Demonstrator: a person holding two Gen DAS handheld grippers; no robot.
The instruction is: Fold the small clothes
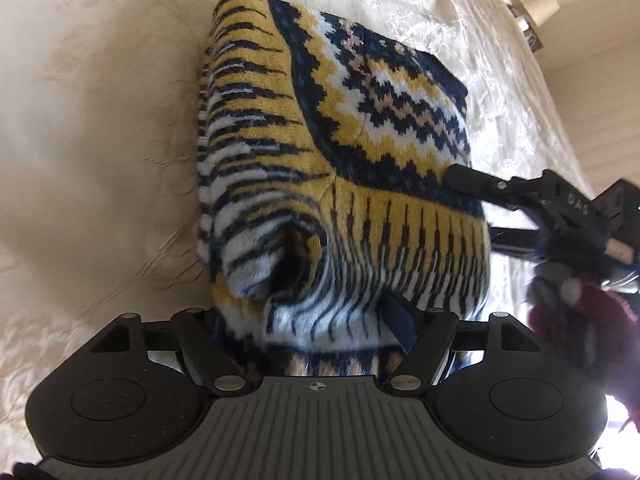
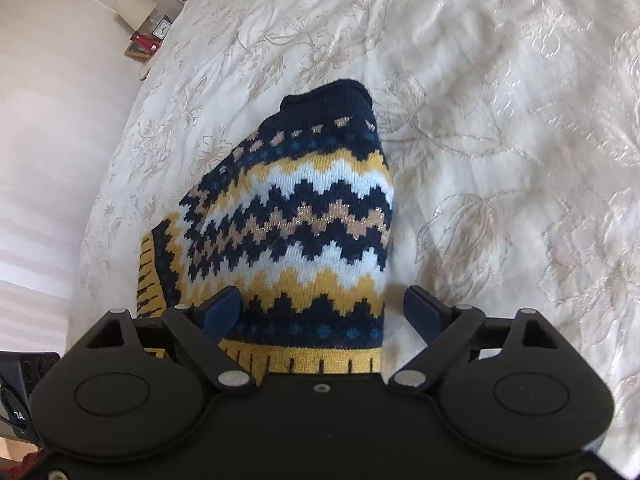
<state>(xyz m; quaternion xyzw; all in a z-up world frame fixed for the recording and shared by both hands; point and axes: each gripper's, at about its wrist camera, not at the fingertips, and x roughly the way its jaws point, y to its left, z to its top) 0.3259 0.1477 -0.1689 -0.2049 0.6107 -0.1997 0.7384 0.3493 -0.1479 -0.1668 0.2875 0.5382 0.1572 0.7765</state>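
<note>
Cream embroidered bedspread; far off, a lamp beside what looks like a small clock

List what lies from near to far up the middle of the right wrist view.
Right tool, its fingers spread wide → yellow hem band of the folded knit sweater → its zigzag-patterned body → its navy collar → cream embroidered bedspread.

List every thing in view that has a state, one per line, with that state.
Sweater: folded into a compact bundle, lying on the bedspread.
Bedspread: spread out, lightly wrinkled.
Left gripper: open, jaws either side of the sweater's near edge.
Right gripper: open, jaws wide over the sweater's near edge, gripping nothing.
Lamp: standing upright, appears unlit.
</note>
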